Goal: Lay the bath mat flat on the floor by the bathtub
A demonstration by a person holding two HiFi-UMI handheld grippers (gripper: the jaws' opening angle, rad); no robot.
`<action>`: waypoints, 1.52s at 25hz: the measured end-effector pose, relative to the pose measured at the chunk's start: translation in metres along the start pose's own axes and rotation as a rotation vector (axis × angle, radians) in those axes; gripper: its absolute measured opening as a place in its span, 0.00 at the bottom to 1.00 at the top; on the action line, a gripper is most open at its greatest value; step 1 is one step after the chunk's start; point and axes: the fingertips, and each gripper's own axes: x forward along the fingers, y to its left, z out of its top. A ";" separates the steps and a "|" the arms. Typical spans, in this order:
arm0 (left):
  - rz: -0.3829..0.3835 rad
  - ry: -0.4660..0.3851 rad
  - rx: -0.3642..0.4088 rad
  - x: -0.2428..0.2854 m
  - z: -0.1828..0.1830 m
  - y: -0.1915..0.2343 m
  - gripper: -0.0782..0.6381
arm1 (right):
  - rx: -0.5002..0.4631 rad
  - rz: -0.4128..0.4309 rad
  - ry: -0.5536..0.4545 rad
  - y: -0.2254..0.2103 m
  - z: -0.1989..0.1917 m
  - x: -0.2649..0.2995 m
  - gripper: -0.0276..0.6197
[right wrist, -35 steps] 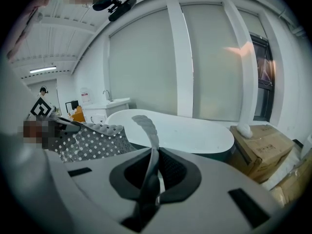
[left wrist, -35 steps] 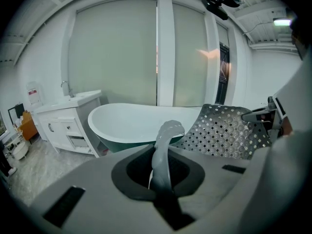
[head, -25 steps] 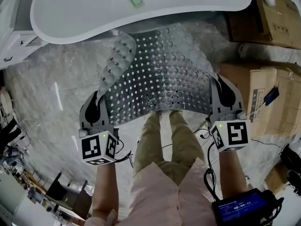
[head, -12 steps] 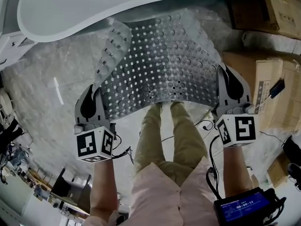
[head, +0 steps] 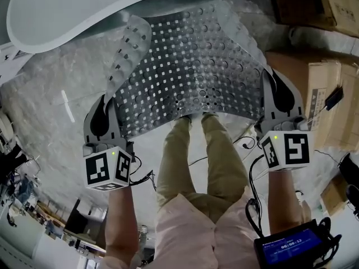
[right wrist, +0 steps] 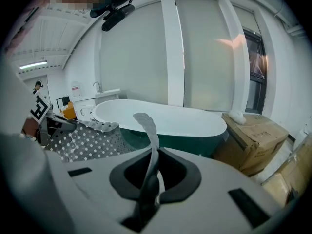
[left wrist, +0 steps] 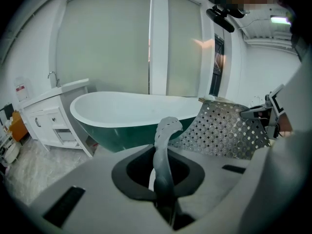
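clamping the left gripper (left wrist: 163, 152) shut on a thin fold of the bath mat (head: 190, 66), seen edge-on and rising between its jaws. clamping the right gripper (right wrist: 148, 177) the same way on the opposite side edge. holding the two near corners well apart and at about the same height, drawing the near edge across in front of the legs. carrying the mat clear of the floor (head: 45, 94), spreading it away from the fingers toward the bathtub (head: 67, 10). letting the far edge sag close to the tub's side, with the far-left corner curling upward. running the span between the grippers roughly along the tub's length. judging neither hand the nearer to the tub. probably calling for lowering both sides evenly, meeting the floor with the far edge first and pressing out that curled corner. passing near the cardboard boxes (head: 325, 88) on the right.
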 end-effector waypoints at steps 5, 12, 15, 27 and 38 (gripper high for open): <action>-0.006 0.001 0.000 0.015 -0.015 -0.002 0.16 | -0.002 -0.015 -0.003 -0.006 -0.016 0.008 0.09; -0.033 0.037 -0.022 0.066 -0.052 -0.013 0.16 | -0.018 -0.037 0.033 -0.027 -0.052 0.040 0.09; -0.033 0.043 -0.011 0.091 -0.060 -0.018 0.16 | -0.005 -0.042 0.039 -0.040 -0.070 0.059 0.09; -0.015 0.025 0.039 0.094 -0.092 -0.014 0.16 | 0.011 -0.044 0.006 -0.034 -0.107 0.066 0.09; -0.031 0.035 0.034 0.129 -0.136 0.007 0.16 | -0.016 -0.064 0.024 -0.023 -0.148 0.100 0.09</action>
